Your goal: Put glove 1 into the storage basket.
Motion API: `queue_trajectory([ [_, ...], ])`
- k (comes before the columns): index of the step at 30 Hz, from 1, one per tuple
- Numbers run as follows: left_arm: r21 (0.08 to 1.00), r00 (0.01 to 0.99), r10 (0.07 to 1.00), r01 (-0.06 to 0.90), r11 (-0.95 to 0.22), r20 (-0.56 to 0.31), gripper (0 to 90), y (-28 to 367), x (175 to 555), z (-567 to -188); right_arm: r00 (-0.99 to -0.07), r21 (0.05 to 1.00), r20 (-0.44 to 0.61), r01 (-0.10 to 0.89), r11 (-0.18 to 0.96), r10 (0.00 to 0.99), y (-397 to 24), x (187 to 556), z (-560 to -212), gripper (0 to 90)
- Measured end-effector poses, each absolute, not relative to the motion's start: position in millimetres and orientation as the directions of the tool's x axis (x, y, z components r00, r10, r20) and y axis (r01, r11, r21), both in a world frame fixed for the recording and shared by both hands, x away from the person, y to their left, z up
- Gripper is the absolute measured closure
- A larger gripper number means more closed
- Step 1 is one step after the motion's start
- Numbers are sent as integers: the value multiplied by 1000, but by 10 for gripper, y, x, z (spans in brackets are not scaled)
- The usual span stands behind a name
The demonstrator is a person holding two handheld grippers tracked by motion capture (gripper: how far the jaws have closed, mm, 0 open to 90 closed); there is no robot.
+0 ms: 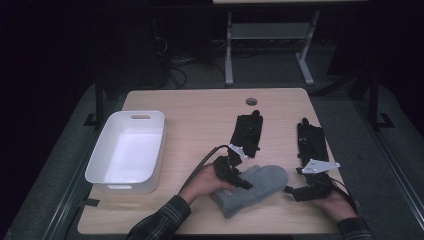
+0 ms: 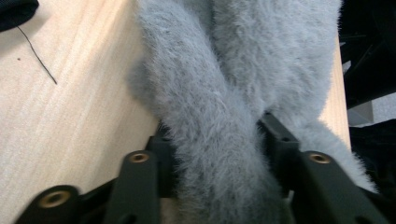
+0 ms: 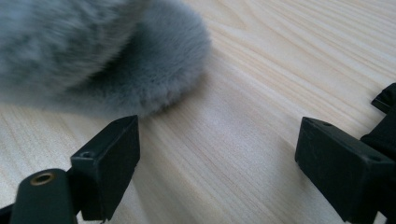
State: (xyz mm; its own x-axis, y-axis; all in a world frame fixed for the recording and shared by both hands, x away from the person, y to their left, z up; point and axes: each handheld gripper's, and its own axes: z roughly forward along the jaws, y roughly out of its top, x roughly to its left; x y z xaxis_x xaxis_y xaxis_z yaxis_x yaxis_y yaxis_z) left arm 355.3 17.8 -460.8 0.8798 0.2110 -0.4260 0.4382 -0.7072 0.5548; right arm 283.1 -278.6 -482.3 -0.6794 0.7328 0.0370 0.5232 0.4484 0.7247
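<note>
Left gripper (image 1: 240, 179) pinches a fold of the grey fuzzy mitten (image 1: 252, 189), which lies on the desk (image 1: 200, 115) near its front edge, between the two hands; the left gripper view has the pile bunched between both jaws. Right gripper (image 1: 289, 190) stands wide with nothing in it, just beside the mitten's rounded tip (image 3: 154, 70). Risks, as I judge: the grip may catch only loose fluff or one layer, so the mitten slips or sags on a lift; dragging could push it off the near edge. White bin (image 1: 127, 150) sits well apart at left. Two black gloves (image 1: 247, 132) (image 1: 311, 141) lie behind. How deep the bite goes is hidden by fur; the cuff is hard to make out; the room behind is dark.
</note>
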Motion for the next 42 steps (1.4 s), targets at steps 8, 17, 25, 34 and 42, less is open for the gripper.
queue_trajectory([
  [8, 588, 887, 212, 435, -682, -410, 758, 257, 3544, -4497, -680, 725, 37, 523, 448, 733, -2787, 2832, -4823, 138],
  [17, 588, 884, 228, 445, -675, -408, 786, 279, 3503, -4395, -679, 725, 38, 523, 448, 733, -2787, 2832, -4822, 137],
  [25, 613, 909, 237, 408, -677, -343, 797, 322, 3457, -4237, -679, 724, 40, 525, 447, 733, -2787, 2832, -4822, 137],
  [34, 604, 902, 253, 423, -676, -350, 669, 343, 3495, -4274, -679, 724, 39, 525, 447, 733, -2787, 2832, -4822, 137],
  [42, 605, 933, 266, 359, -711, -242, 181, 257, 3446, -4371, -679, 724, 40, 526, 447, 733, -2788, 2831, -4822, 137],
])
